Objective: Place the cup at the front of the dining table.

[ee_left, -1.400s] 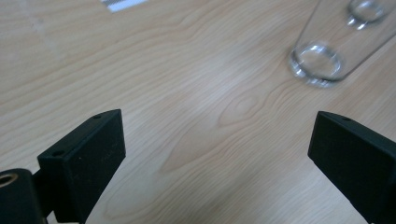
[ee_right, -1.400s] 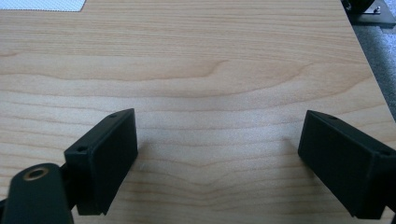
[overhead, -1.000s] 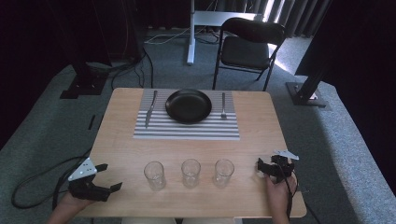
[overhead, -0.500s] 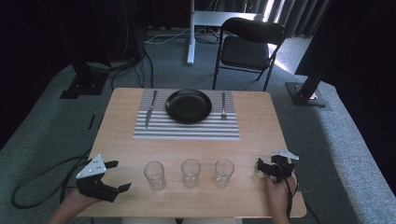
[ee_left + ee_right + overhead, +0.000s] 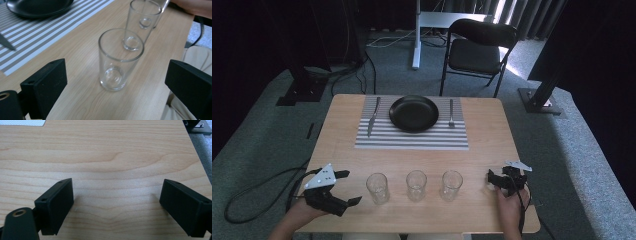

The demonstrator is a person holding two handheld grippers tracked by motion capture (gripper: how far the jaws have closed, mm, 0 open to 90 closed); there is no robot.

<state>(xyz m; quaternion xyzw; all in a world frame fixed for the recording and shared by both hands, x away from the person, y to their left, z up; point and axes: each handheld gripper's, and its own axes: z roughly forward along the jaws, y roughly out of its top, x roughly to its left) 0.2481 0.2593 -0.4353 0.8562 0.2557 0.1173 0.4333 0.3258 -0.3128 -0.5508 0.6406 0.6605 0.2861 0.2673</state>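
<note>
While the left gripper (image 5: 348,187) hovers with its jaws spread wide and empty just beside the nearest drinking glass (image 5: 377,188), that glass stands upright on the wooden table (image 5: 492,145), first in a row of three; the right gripper (image 5: 493,179) rests open near the table's right edge

**Behind your row of work: the place setting and the room**

On your wooden worktop (image 5: 492,145) lies a grey-striped placemat (image 5: 412,138) at the far side. A black plate (image 5: 413,113) sits on its middle, with a knife (image 5: 373,116) to its left and a fork (image 5: 451,113) to its right, both on the mat. Beyond the worktop you see a black folding chair (image 5: 477,50) on grey carpet (image 5: 262,145), beside a white stand (image 5: 416,35).
</note>
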